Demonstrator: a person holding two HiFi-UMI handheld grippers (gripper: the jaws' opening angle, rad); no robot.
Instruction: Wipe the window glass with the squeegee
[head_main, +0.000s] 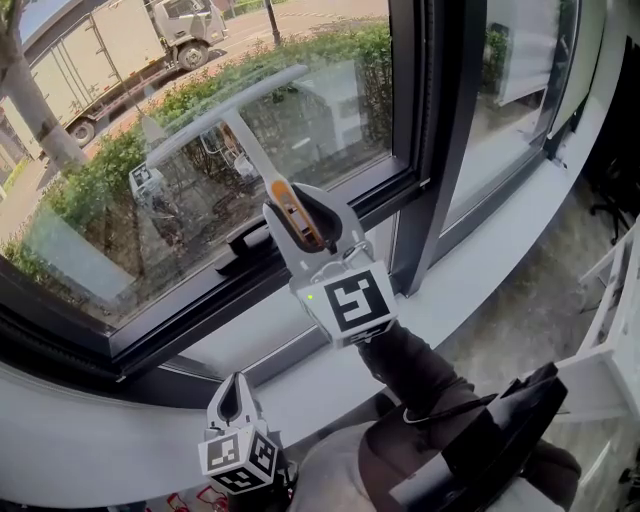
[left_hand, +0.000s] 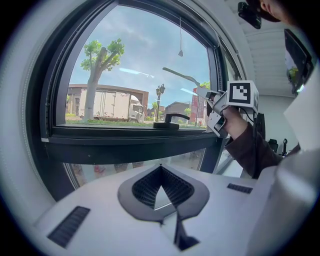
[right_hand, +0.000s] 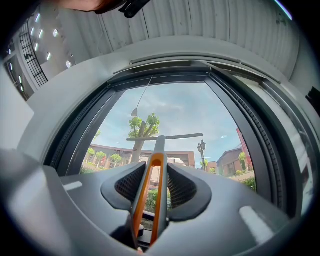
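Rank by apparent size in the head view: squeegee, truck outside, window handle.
1. truck, cut off by the frame's edge.
2. squeegee, close to the truck in span though thinner; it's nearer the camera, so unsure between them.
3. window handle, clearly smallest.

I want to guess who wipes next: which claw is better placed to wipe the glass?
Right. The right claw is shut on the squeegee, whose blade is up by the glass. The left claw is shut on nothing and sits much lower down.
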